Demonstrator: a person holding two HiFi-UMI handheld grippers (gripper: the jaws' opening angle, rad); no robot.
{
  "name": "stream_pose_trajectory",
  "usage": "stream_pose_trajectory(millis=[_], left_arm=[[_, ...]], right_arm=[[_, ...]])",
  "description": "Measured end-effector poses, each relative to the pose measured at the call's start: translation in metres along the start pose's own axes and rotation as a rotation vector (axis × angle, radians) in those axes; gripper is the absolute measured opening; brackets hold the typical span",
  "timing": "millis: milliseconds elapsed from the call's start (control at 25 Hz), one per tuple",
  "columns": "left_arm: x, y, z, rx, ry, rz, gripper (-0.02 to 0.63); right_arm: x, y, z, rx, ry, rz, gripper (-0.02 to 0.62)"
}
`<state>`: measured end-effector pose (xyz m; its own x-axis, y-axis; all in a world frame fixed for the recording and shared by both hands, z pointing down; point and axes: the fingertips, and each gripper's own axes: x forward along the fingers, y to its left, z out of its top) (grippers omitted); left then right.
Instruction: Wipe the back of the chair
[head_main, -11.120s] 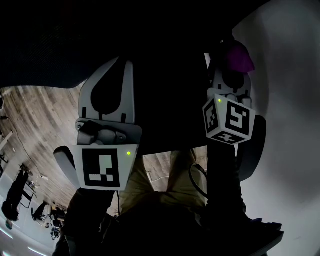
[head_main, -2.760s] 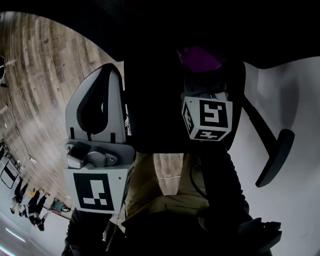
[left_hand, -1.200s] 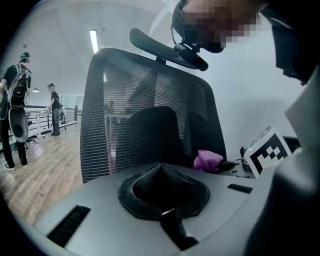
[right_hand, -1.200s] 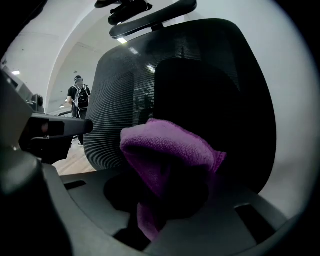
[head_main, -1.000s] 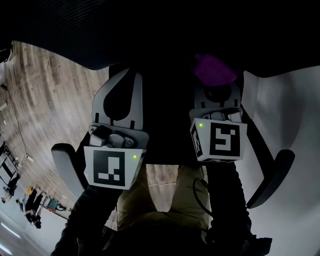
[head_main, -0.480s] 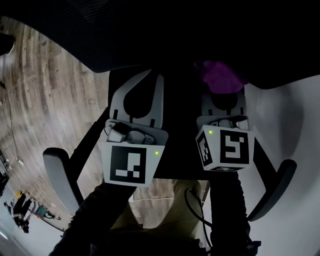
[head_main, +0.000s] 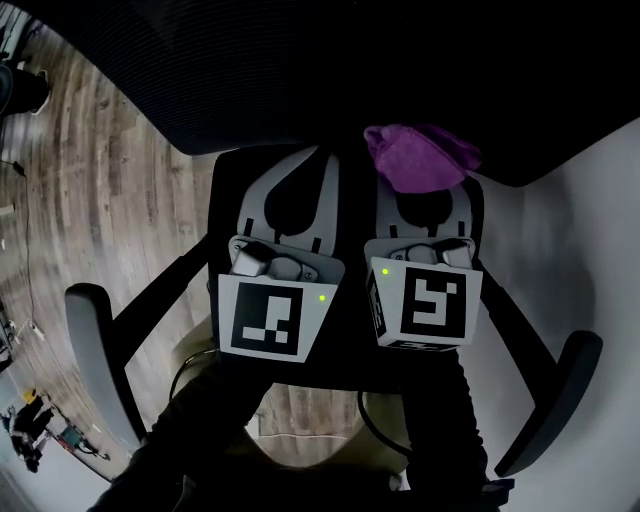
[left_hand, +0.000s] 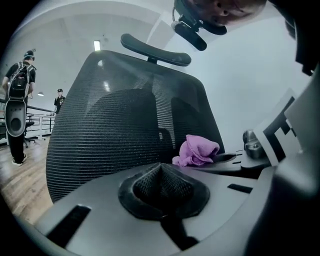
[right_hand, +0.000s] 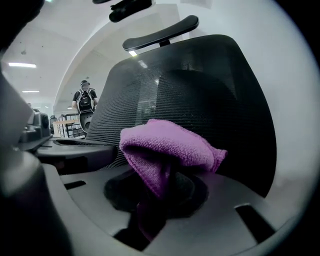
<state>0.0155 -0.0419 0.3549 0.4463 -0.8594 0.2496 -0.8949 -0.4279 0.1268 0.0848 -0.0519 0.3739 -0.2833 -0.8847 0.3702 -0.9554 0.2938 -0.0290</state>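
Note:
The black mesh chair back (head_main: 300, 70) fills the top of the head view and rises ahead in both gripper views (left_hand: 115, 130) (right_hand: 200, 105), with its headrest (left_hand: 155, 50) on top. My right gripper (head_main: 425, 185) is shut on a purple cloth (head_main: 420, 158) (right_hand: 165, 147), whose bunched end sits close to the mesh; contact cannot be told. My left gripper (head_main: 300, 195) is beside it, jaws shut with nothing between them (left_hand: 162, 182). The cloth also shows in the left gripper view (left_hand: 196, 151).
Two chair armrests flank me, one at left (head_main: 90, 350) and one at right (head_main: 560, 400). Wooden floor (head_main: 80, 190) lies to the left, a pale wall (head_main: 580, 240) to the right. People stand in the distance (left_hand: 17, 100) (right_hand: 86, 102). My legs (head_main: 310, 470) are below.
Both grippers have drawn together and moved up toward the mesh back. The purple cloth stays held in the right gripper. The chair back now covers more of the head view.

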Motion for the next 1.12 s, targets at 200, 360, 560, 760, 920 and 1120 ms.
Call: stream_pose_trajectory(millis=[200, 360, 560, 760, 920, 1120], left_arm=[[-0.001, -0.008, -0.002, 0.021, 0.002, -0.034, 0.009], [-0.003, -0.017, -0.003, 0.034, 0.013, -0.047, 0.009], [0.002, -0.021, -0.005, 0.048, -0.013, -0.060, 0.008], [0.010, -0.031, -0.005, 0.064, -0.020, -0.086, 0.009], [0.013, -0.043, -0.003, 0.071, -0.015, -0.093, 0.009], [0.016, -0.050, -0.005, 0.098, -0.042, -0.109, 0.009]], right_arm=[[-0.008, -0.011, -0.001, 0.009, -0.009, -0.038, 0.087], [-0.017, -0.020, -0.004, 0.003, -0.007, -0.059, 0.087], [-0.024, -0.034, -0.012, 0.009, -0.009, -0.092, 0.087], [-0.033, -0.054, -0.013, 0.009, -0.019, -0.118, 0.087], [-0.040, -0.066, -0.014, 0.009, -0.032, -0.131, 0.087], [-0.045, -0.076, -0.019, -0.008, -0.047, -0.133, 0.087]])
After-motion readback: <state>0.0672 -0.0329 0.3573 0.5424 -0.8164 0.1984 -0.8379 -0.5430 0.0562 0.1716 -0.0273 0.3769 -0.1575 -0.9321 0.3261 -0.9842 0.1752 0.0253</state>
